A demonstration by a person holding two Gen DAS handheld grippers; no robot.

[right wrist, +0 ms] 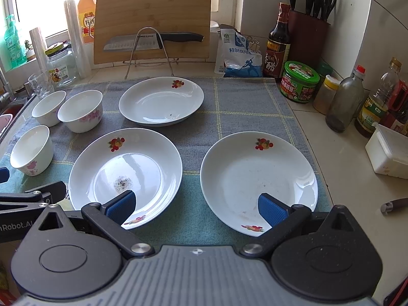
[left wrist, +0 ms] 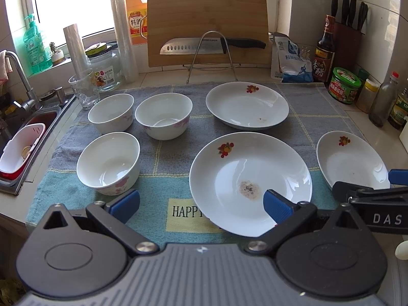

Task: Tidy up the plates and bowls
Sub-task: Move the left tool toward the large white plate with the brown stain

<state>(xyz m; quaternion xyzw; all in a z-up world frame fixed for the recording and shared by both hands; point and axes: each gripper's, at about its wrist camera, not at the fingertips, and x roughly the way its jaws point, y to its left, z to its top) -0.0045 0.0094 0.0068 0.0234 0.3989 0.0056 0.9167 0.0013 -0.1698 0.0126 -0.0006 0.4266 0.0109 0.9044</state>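
Both grippers wide open, holding nothing. Right gripper sits nearest the right plate, just ahead; left gripper faces the middle plate.

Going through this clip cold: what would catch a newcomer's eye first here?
Three white fruit-print plates spread apart on the towel: the near-left plate has a dark crusted stain at its centre, the near-right plate sits beside it, the far plate behind. Three bowls cluster at the left, unstacked. A knife rests on a wire rack against the upright cutting board.
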